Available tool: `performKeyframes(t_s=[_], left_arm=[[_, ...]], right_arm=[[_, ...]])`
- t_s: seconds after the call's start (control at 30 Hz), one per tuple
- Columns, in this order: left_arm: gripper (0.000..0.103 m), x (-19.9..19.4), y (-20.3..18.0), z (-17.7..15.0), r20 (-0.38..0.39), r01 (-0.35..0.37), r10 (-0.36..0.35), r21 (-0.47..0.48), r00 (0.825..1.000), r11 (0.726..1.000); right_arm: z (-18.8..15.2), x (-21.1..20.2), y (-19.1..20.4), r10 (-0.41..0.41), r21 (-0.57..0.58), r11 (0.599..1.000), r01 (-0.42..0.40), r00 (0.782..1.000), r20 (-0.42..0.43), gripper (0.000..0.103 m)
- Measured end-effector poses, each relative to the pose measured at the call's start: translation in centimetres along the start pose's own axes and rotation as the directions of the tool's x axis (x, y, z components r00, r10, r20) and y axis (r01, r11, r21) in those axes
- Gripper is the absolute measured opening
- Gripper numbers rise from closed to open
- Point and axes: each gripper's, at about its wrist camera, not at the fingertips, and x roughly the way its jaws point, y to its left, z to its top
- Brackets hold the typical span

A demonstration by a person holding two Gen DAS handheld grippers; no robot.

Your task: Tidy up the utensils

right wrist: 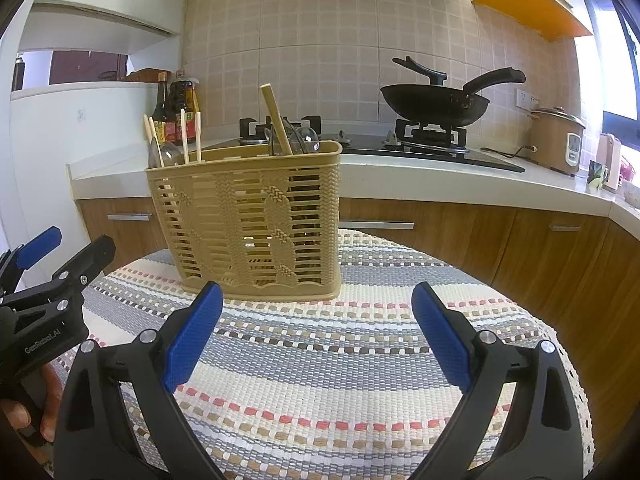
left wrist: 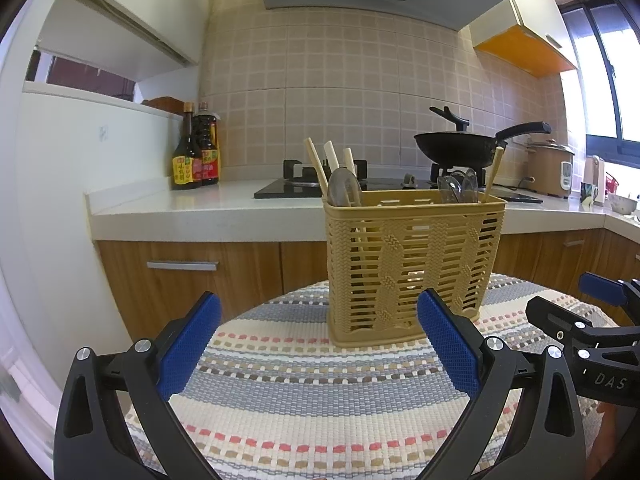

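Left gripper (left wrist: 318, 344) is held with fingers wide apart, nothing between them; right gripper (right wrist: 316, 334) likewise spread and empty; both hover low over the striped woven cloth (right wrist: 320, 380), just short of the basket (left wrist: 412, 264). Spoons (left wrist: 343, 188) and chopsticks (left wrist: 318, 168) are seen standing upright at the basket's left end, more spoons (left wrist: 460, 189) and a chopstick (left wrist: 493, 174) at its right end; no loose utensil is seen on the cloth, so the sorting is judged done or nearly so; middle compartment contents cannot be told. Behind: counter (left wrist: 180, 208), sauce bottles (left wrist: 196, 152), wok (right wrist: 436, 106) on the stove, rice cooker (right wrist: 556, 140); nothing is seen blocking the basket.
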Motion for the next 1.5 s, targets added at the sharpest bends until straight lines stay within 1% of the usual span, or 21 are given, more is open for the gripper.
performKeyframes(t_s=[0.57, 0.83, 0.9, 1.5], left_arm=[[0.095, 0.01, 0.14, 0.04, -0.008, -0.001, 0.001, -0.006, 1.0, 1.0], [0.095, 0.03, 0.11, 0.14, -0.008, 0.001, -0.001, -0.003, 1.0, 1.0], [0.095, 0.04, 0.1, 0.15, -0.01, 0.001, -0.001, -0.003, 1.0, 1.0], [0.095, 0.24, 0.36, -0.01, -0.022, 0.001, -0.001, -0.017, 1.0, 1.0]], right_arm=[[-0.04, 0.08, 0.08, -0.008, -0.006, 1.0, 0.008, 1.0, -0.003, 0.091], [-0.12, 0.54, 0.37, 0.004, -0.02, 1.0, -0.004, 1.0, -0.027, 0.091], [-0.14, 0.49, 0.44, -0.004, -0.024, 1.0, 0.003, 1.0, -0.024, 0.091], [-0.1, 0.89, 0.09, -0.012, -0.01, 1.0, 0.012, 0.999, -0.034, 0.092]])
